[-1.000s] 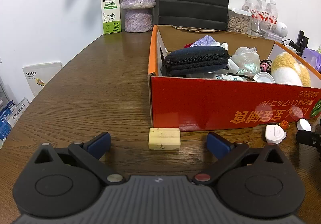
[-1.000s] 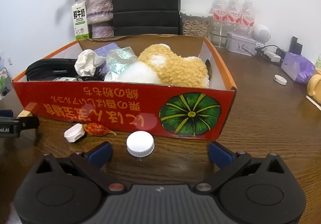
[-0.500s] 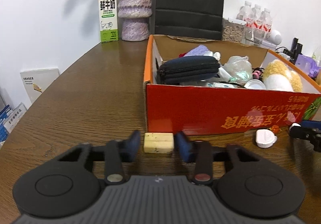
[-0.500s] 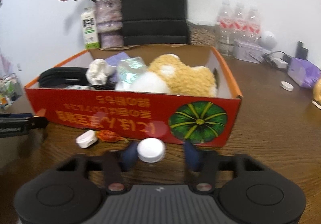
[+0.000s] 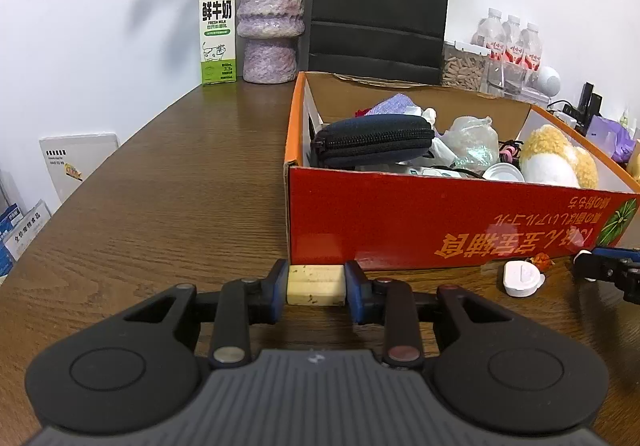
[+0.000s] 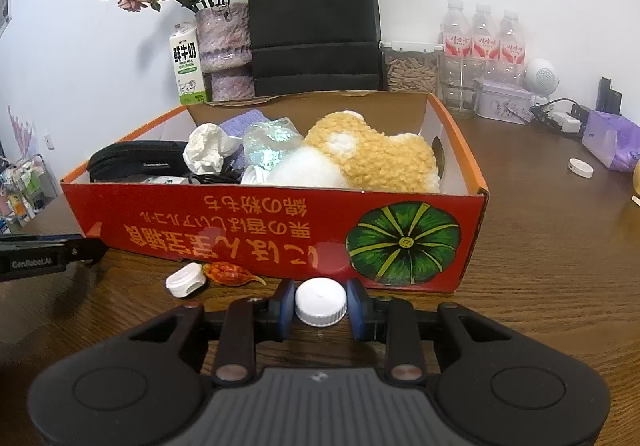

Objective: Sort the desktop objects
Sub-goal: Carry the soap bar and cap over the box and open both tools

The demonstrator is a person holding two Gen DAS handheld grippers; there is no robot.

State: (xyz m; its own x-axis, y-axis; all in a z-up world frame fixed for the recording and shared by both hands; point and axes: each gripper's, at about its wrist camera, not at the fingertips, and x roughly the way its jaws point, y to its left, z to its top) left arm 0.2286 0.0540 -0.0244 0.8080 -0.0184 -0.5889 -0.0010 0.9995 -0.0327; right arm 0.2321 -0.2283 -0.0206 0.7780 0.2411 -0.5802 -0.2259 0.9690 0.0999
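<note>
Left gripper [image 5: 316, 288] is clamping the yellow eraser block [image 5: 316, 284] on the table [image 5: 180, 206], just beside the red box [image 5: 440, 226] front-left corner; right gripper [image 6: 320, 304] is pinching the white bottle cap [image 6: 321, 302] near the box's front wall; risks: cap slipping out of the shallow pinch, eraser snagging the box rim while lifting.

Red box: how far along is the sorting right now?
Done: the red box already holds a pouch, plush and wrappers. In hand: left gripper clamps the eraser; right gripper clamps the white cap. Left: flip-top cap and dried pepper on the table.
</note>
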